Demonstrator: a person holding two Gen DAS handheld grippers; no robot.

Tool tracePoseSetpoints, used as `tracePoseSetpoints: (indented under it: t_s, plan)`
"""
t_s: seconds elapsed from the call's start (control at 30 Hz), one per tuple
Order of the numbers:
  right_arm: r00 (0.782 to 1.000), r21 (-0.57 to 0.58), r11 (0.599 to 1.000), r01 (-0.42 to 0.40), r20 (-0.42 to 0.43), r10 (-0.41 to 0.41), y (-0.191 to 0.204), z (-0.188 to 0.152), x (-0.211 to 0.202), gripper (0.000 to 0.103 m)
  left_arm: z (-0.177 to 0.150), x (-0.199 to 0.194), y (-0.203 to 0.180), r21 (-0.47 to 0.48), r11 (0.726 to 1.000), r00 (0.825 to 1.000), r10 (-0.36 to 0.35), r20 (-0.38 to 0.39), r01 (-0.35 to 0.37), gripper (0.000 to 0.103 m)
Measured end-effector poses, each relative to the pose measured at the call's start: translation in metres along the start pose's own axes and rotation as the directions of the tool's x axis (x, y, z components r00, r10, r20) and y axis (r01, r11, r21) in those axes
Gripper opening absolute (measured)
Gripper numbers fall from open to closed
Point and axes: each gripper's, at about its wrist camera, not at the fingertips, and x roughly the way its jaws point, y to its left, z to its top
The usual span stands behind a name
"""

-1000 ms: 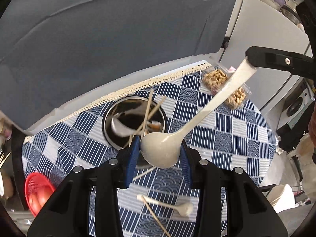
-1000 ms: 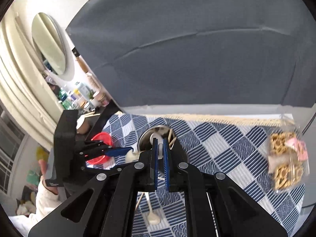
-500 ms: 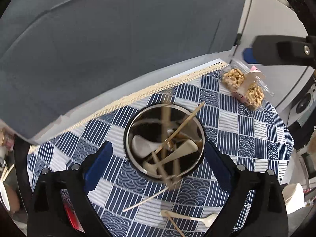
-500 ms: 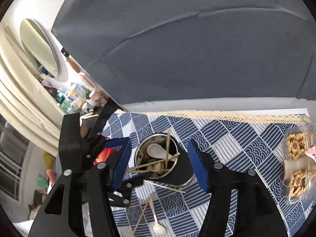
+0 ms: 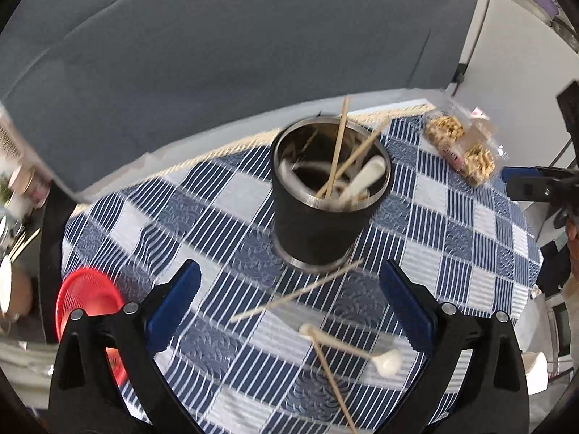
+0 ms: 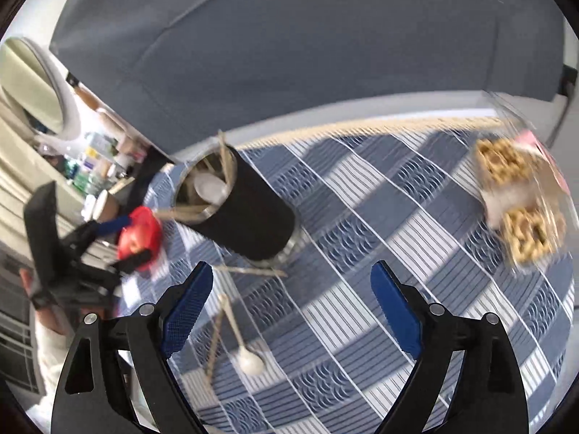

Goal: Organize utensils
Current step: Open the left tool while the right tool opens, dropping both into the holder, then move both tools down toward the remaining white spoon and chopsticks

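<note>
Spoon dropped in the cup, both jaws now empty

Counter (image 5: 452,217) under a blue-and-white checked cloth fills both wrist views, backed by a grey panel. On it stands the black cup (image 5: 318,224) with a steel rim, upright and near the far edge. A second ago the left gripper (image 5: 289,307) and the right gripper (image 6: 289,311) held a large cream spoon between them above the cup; that spoon (image 5: 365,177) now leans inside it among several chopsticks (image 5: 338,148) and at least one more pale spoon. Both sets of jaws, closed on the spoon a second ago, now stand wide apart and grip nothing, and both cameras have pulled back and lower, so the cup shows from the side rather than from above.

A clear pack of biscuits (image 6: 517,195) lies well apart to the right, and a red basket (image 5: 87,303) sits off the left edge; neither looks part of the job.

Still loose on the cloth, on the near side of the cup: one chopstick (image 5: 296,293) lying with its far end just beside the cup's base, a second chopstick (image 5: 333,379) nearer the camera, and a small cream spoon (image 5: 362,350) crossing it. The left jaws frame all three.

So one utensil is home and three appear left. The crossed spoon and chopstick will likely need separating, as thin, flat sticks are awkward to pinch off cloth.
</note>
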Motion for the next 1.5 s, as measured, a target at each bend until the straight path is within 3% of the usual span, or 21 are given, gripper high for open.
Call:
tracePoseSetpoints:
  t_s: [0.37,0.67,1.03,1.5]
  plan:
    - [1.000,-0.088,0.996,-0.023,-0.010,0.022,0.015,-0.081,-0.017,0.087,-0.075,-0.018,-0.018,-0.024,1.000,0.998,0.003,-0.070,-0.005,0.097]
    - [0.999,-0.106,0.994,-0.024,-0.032,0.021,0.024,-0.122,-0.020,0.087,-0.126,-0.027,-0.027,-0.061,0.998,0.996,-0.003,-0.093,-0.003,0.097]
    - [0.992,-0.203,0.979,-0.029,-0.123,0.004,0.050,-0.157,0.021,0.087,-0.177,-0.024,-0.020,-0.119,0.993,0.990,-0.009,-0.144,-0.008,0.097]
    - [0.990,-0.284,0.959,-0.014,-0.135,-0.026,0.076,-0.171,0.095,0.087,-0.200,-0.025,0.014,-0.181,0.983,0.987,-0.001,-0.163,-0.029,0.097]
